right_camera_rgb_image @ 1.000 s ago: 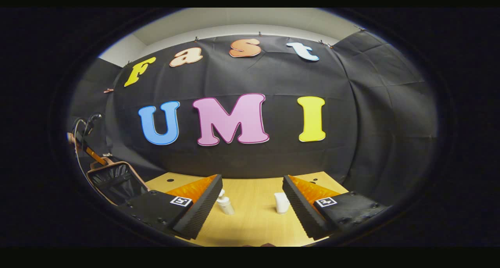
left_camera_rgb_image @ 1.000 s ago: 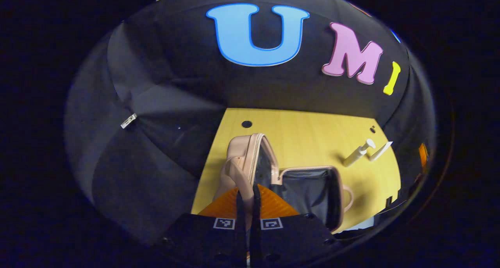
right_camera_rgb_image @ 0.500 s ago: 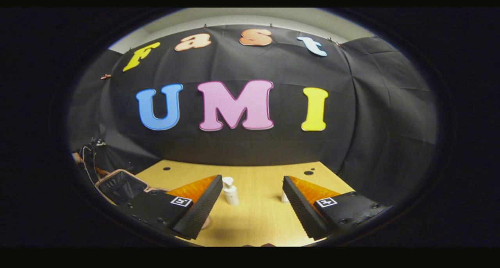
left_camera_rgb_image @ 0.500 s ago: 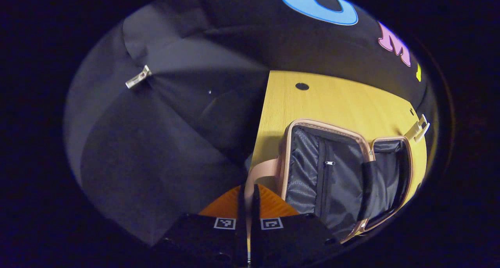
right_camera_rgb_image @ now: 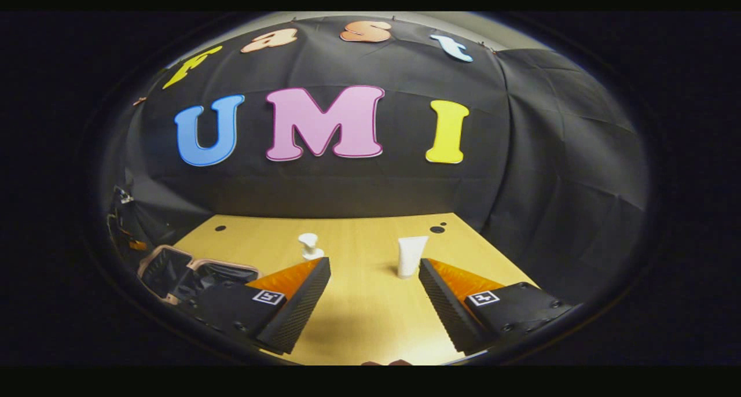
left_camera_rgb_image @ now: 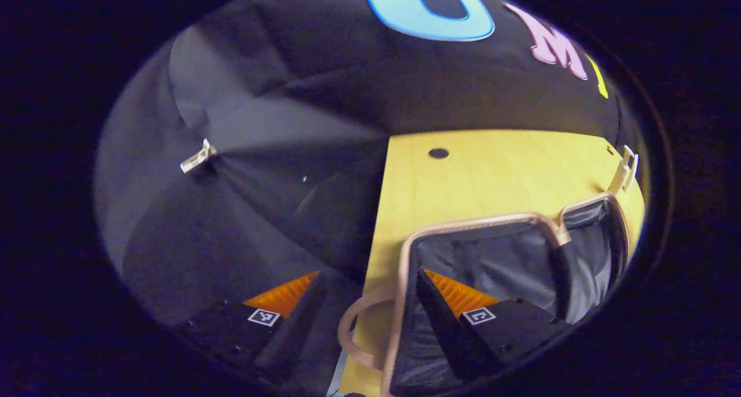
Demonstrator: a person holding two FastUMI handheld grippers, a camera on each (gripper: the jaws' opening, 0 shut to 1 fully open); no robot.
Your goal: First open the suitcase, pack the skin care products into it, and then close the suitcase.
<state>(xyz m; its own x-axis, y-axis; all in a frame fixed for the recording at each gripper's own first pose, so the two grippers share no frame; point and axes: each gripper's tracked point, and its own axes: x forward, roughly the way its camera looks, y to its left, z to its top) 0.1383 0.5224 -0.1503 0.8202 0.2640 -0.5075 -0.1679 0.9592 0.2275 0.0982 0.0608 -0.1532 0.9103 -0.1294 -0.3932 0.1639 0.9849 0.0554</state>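
Observation:
The pink suitcase (left_camera_rgb_image: 405, 241) lies open on the wooden table (left_camera_rgb_image: 492, 171), both dark-lined halves facing up. My left gripper (left_camera_rgb_image: 369, 274) is open just above the lid's outer edge; the lid's handle loop (left_camera_rgb_image: 350, 333) lies loose between its fingers. A white pump bottle (left_camera_rgb_image: 624, 168) stands past the suitcase's far end. In the right gripper view the pump bottle (right_camera_rgb_image: 310, 246) and a white tube (right_camera_rgb_image: 411, 255) stand upright ahead of my right gripper (right_camera_rgb_image: 373, 262), which is open and holds nothing. The suitcase (right_camera_rgb_image: 173, 269) lies at the far left there.
Black cloth walls close off the table at the back and on both sides. The table's left edge (left_camera_rgb_image: 376, 235) runs close beside the suitcase. Small round holes (right_camera_rgb_image: 437, 229) mark the tabletop near the back. Bare wood (right_camera_rgb_image: 370, 304) lies between the right fingers.
The left gripper, shut on the lid's handle, swung the lid down flat and then opened, letting the handle go. The right gripper tipped downward, bringing the bottle and the tube higher in view.

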